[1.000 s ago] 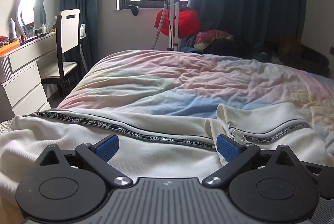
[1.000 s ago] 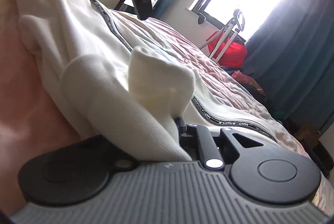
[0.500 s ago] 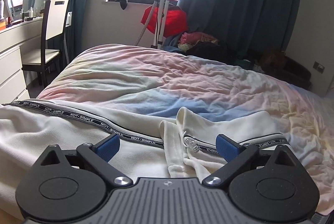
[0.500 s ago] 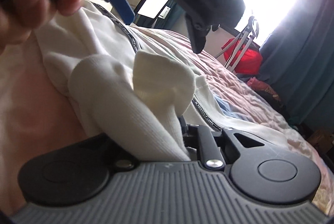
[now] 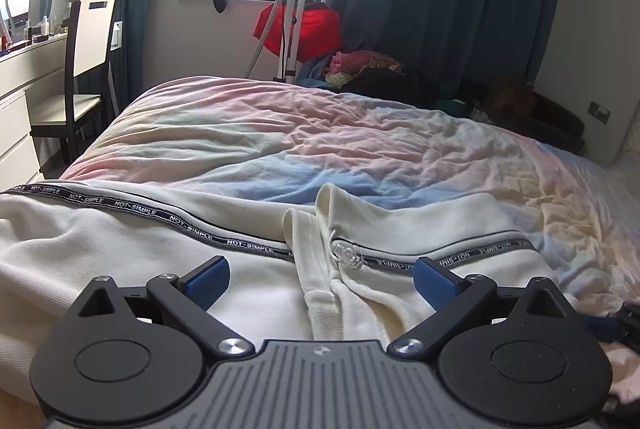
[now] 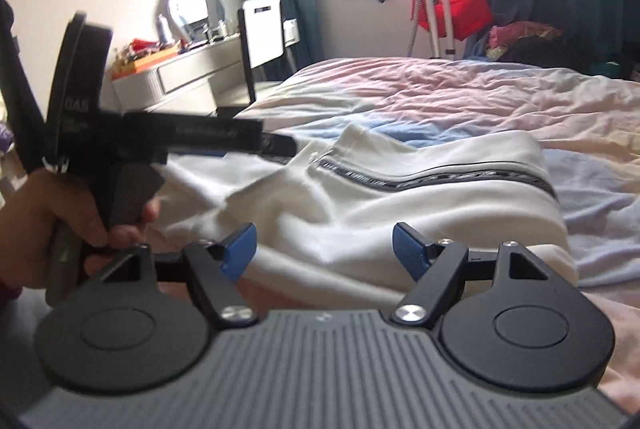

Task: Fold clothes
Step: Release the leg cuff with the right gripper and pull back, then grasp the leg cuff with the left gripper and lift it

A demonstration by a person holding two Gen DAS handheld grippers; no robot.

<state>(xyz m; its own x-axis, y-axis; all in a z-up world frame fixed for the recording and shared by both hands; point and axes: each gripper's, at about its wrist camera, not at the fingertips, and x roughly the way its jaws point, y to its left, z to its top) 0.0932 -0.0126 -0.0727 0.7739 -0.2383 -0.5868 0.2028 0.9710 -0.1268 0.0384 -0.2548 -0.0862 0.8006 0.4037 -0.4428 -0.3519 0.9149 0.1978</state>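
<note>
Bed [image 5: 360, 133] | white jacket [image 6: 360, 197] | right gripper [image 6: 324, 245] just opened, empty, tilted down

the white garment [image 5: 120, 249] runs off the left edge; its tape lettering [image 6: 440, 181] blurs.

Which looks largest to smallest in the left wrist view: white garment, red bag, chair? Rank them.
1. white garment, though it lies nearest the camera.
2. chair and red bag: too alike in apparent size to rank.
</note>
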